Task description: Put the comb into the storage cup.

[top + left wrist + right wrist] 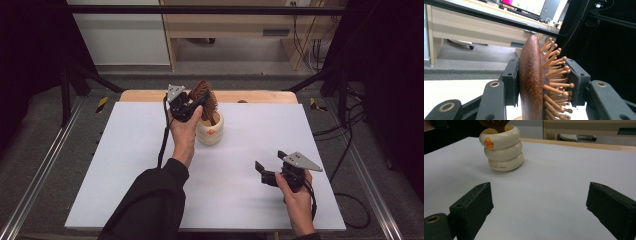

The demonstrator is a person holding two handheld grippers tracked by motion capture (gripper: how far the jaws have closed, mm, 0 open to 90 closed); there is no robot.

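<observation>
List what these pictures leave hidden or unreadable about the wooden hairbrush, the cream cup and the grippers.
- Wooden hairbrush: its handle is cut off by the bottom edge in the left gripper view and hidden inside the cream cup in the high view.
- Cup's inside: blocked by the brush and rim in the right gripper view.
- Small lettering on the cup's lowest ring: too small to read.
- Left gripper: its pad faces are covered by the brush.

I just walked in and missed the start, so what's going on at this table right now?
A person is working with a gripper in each hand. The left gripper is shut on the head of a wooden hairbrush, one pad on its smooth back and the other against the bristles. The brush's handle goes down into a cream duck-shaped cup standing on the white table. The right gripper is open with nothing between its jaws, held low over the table nearer the person, apart from the cup.
</observation>
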